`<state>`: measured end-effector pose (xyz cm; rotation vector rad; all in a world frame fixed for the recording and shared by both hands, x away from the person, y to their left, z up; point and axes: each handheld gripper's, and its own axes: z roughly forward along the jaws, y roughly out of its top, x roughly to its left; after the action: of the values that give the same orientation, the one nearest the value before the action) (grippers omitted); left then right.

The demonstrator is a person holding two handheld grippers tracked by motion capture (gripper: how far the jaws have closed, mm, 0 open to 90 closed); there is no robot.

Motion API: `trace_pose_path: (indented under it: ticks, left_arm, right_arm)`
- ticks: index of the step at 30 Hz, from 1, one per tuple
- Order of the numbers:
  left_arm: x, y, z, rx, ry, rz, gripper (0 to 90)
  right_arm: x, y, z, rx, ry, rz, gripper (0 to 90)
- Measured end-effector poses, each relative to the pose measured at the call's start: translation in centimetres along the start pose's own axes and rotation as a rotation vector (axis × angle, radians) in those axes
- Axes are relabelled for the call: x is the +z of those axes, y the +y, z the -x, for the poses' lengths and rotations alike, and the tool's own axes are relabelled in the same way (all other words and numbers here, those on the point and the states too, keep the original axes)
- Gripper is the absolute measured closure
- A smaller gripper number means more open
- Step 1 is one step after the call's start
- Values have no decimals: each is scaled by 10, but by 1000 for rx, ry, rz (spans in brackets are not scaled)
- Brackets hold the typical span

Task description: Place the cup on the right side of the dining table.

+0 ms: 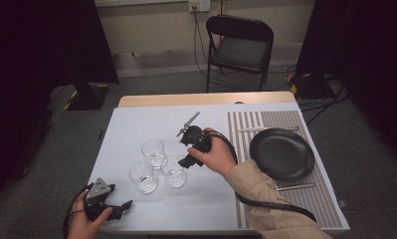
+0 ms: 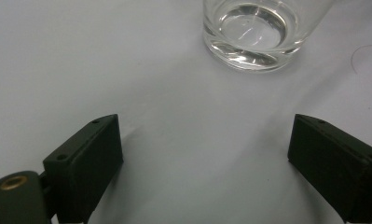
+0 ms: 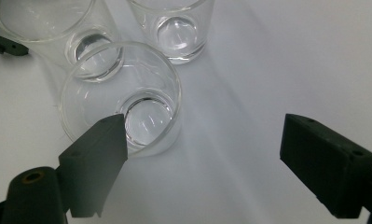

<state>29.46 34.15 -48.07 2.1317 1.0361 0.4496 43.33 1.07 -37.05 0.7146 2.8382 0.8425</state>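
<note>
Gaping wide, both hand-held grippers: right (image 3: pixel 202 154) beside three glasses (image 3: pixel 123 98), left (image 2: pixel 202 158) facing one.

In the left gripper view the clear drinking glass (image 2: pixel 252 35) is cut by the top edge, so its rim stays unseen. In the right gripper view the two farther clear glasses (image 3: pixel 58 32) (image 3: pixel 176 28) are cut by the top edge too. In the high view, behind the round black plate (image 1: pixel 282 153), a thin pale utensil (image 1: pixel 258 129) is too small to identify; another one (image 1: pixel 295 187) lies in front of the plate, and the person's beige sleeve (image 1: pixel 270 209) hides one end of it.
</note>
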Motion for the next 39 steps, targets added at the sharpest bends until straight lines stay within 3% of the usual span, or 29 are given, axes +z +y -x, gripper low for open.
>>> trace_pose_path:
  ticks: [16,39]
  left_arm:
    - [0,0,0,3,0,-1,91]
    - [0,0,0,0,-3,-1,88]
  right_arm:
    - [15,12,-6,-12,14,-11,144]
    - [43,14,-8,-7,18,-34,143]
